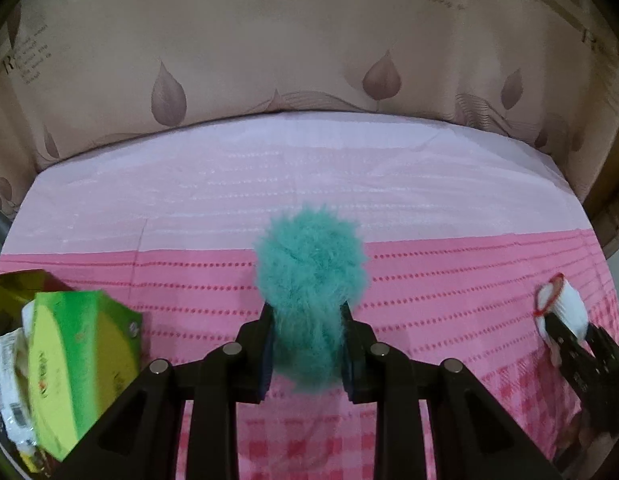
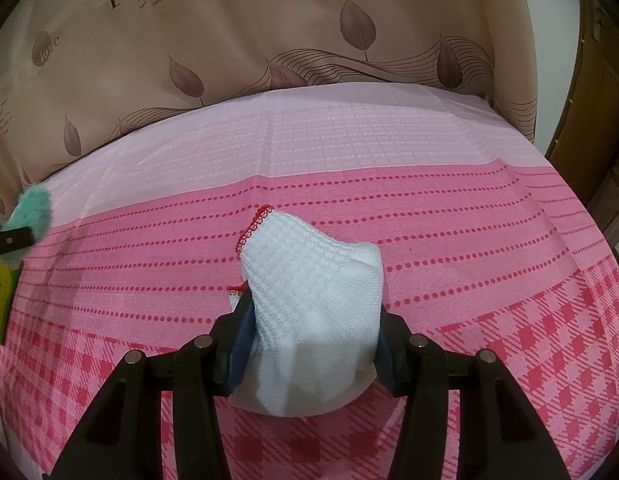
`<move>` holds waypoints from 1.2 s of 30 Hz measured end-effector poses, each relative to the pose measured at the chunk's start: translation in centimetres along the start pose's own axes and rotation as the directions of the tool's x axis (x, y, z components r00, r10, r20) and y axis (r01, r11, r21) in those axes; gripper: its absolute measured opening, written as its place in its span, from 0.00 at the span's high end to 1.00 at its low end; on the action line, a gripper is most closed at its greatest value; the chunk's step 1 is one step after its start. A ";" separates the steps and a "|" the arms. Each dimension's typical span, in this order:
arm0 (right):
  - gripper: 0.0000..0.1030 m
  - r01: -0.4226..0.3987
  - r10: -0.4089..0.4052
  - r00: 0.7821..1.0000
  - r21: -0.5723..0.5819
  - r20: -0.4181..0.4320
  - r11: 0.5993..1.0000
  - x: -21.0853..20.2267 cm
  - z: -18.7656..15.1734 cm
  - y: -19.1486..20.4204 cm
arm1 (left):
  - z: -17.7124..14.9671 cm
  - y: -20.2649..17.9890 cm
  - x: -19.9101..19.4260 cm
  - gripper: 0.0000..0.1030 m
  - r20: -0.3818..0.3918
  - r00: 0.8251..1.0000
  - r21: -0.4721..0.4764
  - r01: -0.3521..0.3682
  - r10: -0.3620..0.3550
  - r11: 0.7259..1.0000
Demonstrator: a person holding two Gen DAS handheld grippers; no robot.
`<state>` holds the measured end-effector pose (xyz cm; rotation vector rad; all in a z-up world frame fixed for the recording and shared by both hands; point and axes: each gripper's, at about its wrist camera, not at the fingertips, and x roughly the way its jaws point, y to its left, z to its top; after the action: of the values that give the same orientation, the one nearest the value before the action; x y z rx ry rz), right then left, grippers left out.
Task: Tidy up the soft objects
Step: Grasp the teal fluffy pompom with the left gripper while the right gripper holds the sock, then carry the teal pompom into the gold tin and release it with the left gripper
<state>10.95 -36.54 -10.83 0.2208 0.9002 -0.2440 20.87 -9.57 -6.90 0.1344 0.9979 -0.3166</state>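
Left gripper [image 1: 307, 344]: clamped on a teal pompom [image 1: 309, 276], pads pressing both flanks of the fluff; the pompom is held clear above the pink cloth [image 1: 449, 280].

Right gripper [image 2: 313, 332]: clamped on a folded white towel [image 2: 317, 276] with red stitched edging, bulk bunched between the jaws, top corner free, also held above the cloth.

Surroundings: a green box [image 1: 81, 364] at the left edge, crumpled packaging beside it; leaf-print curtain [image 1: 309, 52] behind the table.

Assessment: both soft items are secured and in carry. Their destination is not evident. The fluff compresses readily, so the left grip should stay firm during travel. Keep the two loads well apart, lower each onto the cloth before opening, and avoid brushing the box.
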 end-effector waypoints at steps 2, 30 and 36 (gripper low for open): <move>0.52 0.002 -0.002 1.000 -0.001 0.000 1.000 0.0 0.0 0.1 | -0.5 0.0 -1.2 0.74 0.015 1.000 0.003 -0.008 0.008 1.000; 0.52 0.008 -0.008 1.000 -0.005 0.001 1.000 0.1 -0.1 0.2 | -3.7 13.0 -13.2 0.74 0.112 0.973 -0.096 -0.191 0.201 0.977; 0.52 0.008 -0.008 1.000 -0.005 0.002 1.000 0.1 -0.1 0.2 | -3.9 17.6 -13.8 0.74 0.097 0.960 -0.144 -0.246 0.261 0.958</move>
<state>10.98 -36.35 -10.92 0.2126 0.9002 -0.2489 16.51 10.81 2.06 0.1222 0.8721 -0.0221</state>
